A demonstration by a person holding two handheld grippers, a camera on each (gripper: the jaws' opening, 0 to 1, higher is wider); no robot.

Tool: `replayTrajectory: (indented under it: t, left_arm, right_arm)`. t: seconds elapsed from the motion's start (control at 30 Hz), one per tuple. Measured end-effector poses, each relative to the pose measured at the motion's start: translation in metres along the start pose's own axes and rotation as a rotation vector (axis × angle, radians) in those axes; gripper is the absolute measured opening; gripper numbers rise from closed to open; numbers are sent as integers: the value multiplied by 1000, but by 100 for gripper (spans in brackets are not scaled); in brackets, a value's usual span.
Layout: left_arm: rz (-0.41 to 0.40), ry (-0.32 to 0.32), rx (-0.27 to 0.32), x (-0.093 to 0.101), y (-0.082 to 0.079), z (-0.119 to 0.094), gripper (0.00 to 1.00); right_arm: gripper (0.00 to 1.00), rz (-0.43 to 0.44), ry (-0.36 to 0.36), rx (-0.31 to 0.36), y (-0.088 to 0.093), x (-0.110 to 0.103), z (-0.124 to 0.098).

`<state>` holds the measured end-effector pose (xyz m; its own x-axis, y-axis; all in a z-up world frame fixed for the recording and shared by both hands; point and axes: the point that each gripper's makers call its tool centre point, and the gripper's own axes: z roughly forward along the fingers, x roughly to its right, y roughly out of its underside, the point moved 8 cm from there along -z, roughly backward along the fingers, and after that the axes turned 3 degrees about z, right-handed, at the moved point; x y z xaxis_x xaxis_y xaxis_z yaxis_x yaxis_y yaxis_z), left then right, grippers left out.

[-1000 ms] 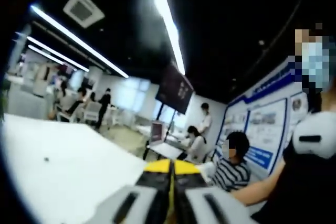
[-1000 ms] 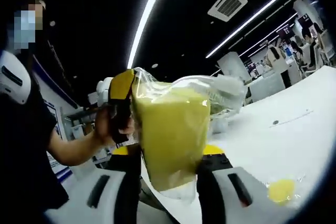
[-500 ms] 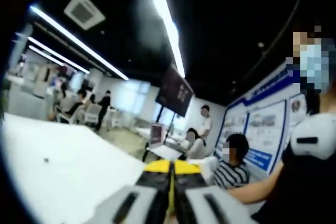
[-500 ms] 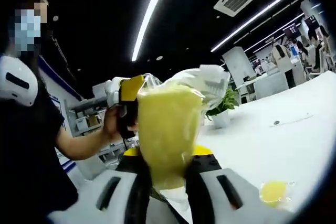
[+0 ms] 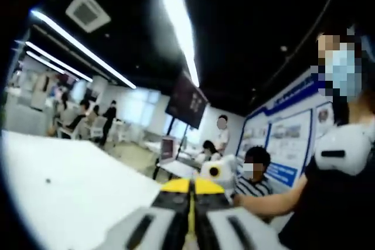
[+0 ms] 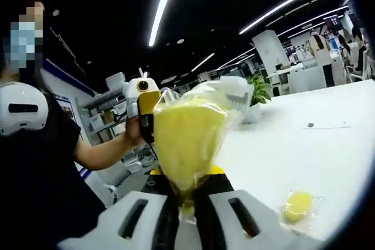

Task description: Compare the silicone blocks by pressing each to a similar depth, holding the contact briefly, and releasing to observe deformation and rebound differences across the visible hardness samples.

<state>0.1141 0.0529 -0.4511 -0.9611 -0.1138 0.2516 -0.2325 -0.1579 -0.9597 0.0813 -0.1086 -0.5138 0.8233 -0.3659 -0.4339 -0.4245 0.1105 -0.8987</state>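
Silicone block point(image 6: 186, 144), yellow and sealed in a clear bag, stands upright between the jaws of our right gripper point(image 6: 187, 194), which are clamped on its lower end. Its long axis runs toward twelve o'clock, straight along the jaws, and it is lifted off the white table point(image 6: 328, 144). At ten o'clock, just behind the bag's top edge, we see our left gripper point(image 6: 142, 106) held in a hand; whether it touches the bag we cannot tell. In the left gripper view, the left gripper point(image 5: 191, 188) has its yellow-tipped jaws closed together on nothing. A second yellow block point(image 6: 299, 203) in its own bag lies on the table at four o'clock, nearer the right gripper. We judge it the next sample to press.
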Motion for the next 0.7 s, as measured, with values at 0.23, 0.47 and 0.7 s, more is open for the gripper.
replayTrajectory:
  t: [0.23, 0.47, 0.7]
  left_arm:
    - [-5, 2, 7, 4, -1, -4, 0]
    - [-10, -7, 16, 2, -3, -11, 0]
    - [-7, -15, 15, -1, -3, -14, 0]
  right_arm:
    - [1, -5, -38, -34, 0, -12, 2]
    - [1, -18, -40, -50, -1, -16, 5]
    - [1, -17, -47, -63, 0, -17, 5]
